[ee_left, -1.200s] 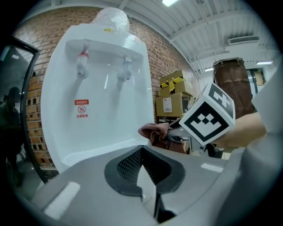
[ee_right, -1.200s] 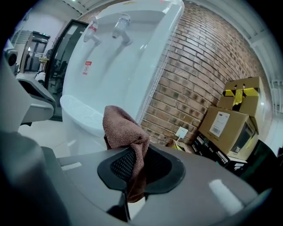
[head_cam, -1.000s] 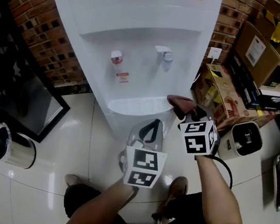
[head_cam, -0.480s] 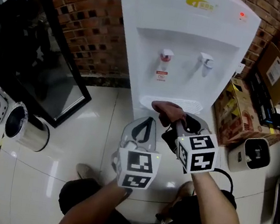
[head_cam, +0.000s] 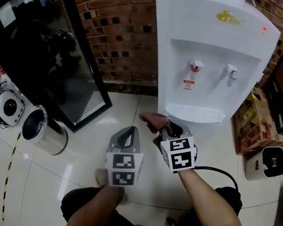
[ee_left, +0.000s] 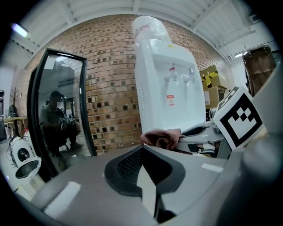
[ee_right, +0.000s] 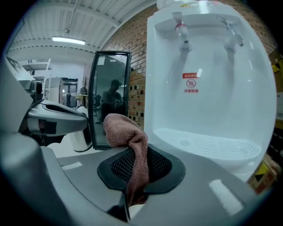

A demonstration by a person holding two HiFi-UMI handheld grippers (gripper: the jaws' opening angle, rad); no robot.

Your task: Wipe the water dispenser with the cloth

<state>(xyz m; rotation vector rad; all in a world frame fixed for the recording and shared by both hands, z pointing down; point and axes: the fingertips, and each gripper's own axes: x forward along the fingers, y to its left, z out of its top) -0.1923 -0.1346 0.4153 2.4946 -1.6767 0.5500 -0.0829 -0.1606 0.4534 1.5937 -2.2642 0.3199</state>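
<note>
My right gripper (head_cam: 161, 130) is squeezed tight on the pink-brown cloth (ee_right: 129, 145). The cloth flops over the top of its jaws. My left gripper (head_cam: 127, 135) is pinched closed with nothing in it, just beside the right one. The white water dispenser (head_cam: 213, 57) stands against the brick wall (head_cam: 122, 33). The cloth is near its drip tray (head_cam: 194, 112) but not touching it.

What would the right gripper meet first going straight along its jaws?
Probably the lower front of the water dispenser, by the drip tray; the cloth in the right gripper would touch first. Depth is unclear.
</note>
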